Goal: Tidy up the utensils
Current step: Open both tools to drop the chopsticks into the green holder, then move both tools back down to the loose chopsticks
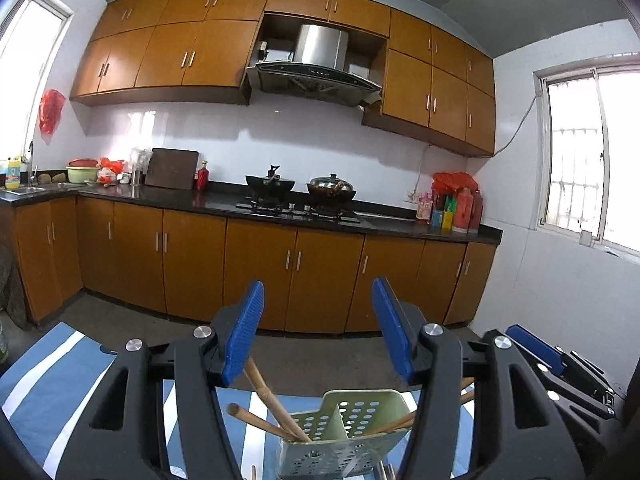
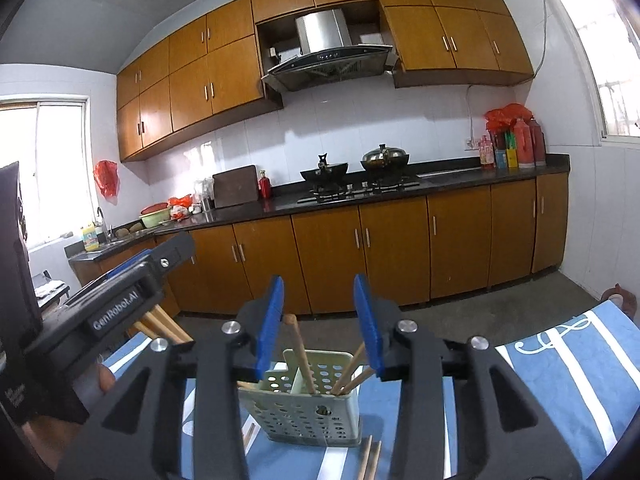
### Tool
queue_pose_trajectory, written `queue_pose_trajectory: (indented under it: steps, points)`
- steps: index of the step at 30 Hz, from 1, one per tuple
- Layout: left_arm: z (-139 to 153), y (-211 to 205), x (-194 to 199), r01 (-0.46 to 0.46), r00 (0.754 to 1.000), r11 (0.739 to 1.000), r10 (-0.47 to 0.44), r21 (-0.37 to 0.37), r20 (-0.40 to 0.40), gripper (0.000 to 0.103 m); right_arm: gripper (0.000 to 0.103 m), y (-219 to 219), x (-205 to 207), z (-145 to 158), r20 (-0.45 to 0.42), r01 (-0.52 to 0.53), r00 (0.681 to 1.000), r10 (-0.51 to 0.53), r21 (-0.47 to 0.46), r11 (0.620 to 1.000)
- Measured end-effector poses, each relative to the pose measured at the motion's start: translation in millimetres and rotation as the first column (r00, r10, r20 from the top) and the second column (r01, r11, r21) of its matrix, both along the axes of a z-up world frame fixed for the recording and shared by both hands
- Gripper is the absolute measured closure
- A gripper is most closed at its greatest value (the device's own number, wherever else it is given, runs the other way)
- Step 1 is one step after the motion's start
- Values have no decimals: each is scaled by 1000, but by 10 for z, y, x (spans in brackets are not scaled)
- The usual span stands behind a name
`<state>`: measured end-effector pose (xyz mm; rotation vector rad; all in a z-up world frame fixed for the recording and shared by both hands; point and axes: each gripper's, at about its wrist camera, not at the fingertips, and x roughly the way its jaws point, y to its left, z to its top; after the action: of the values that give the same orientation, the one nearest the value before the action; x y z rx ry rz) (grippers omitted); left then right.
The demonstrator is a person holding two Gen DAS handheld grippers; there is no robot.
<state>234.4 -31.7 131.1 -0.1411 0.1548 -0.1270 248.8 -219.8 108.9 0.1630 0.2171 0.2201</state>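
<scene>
Now keep to the blue-striped worktop [image 2: 568, 364], where the pale perforated holder [image 2: 308, 404] stands with several chopsticks [image 2: 300, 354] already upright in its compartments. Your left gripper [image 1: 318, 328] and right gripper [image 2: 319, 322] both hover above it, jaws spread and empty. Drop low for the loose chopsticks [image 2: 370, 458] lying just beside its base, and pinch them together without knocking the holder.

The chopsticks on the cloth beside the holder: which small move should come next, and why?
Probably lower the right gripper toward the loose chopsticks lying on the striped cloth in front of the holder. Its jaws are open and empty, several chopsticks already stand in the holder, and these ones remain outside it.
</scene>
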Motion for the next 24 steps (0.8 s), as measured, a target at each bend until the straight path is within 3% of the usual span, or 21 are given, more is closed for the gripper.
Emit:
queue_pose_trajectory:
  steps: [8, 13, 17, 20, 24]
  points:
    - [107, 286, -379, -31, 999, 999, 31, -9, -6, 47, 63, -236, -455, -36, 6, 19, 1000, -19, 2, 1000]
    - [-141, 596, -723, -73, 993, 997, 74, 22, -87, 47, 63, -442, -709, -415, -107, 56, 993, -57, -14, 998]
    - [-571, 764, -905, -109, 973, 989, 127, 102, -193, 47, 63, -515, -770, -927, -277, 66, 958, -77, -47, 997]
    - [-950, 847, -997, -118, 947, 980, 159, 159, -280, 47, 63, -480, -777, -1349, -412, 49, 909, -65, -48, 998]
    - [-1320, 890, -1048, -104, 907, 980, 164, 170, -387, 47, 73, -310, -761, -1718, -525, -6, 851, -23, -54, 999]
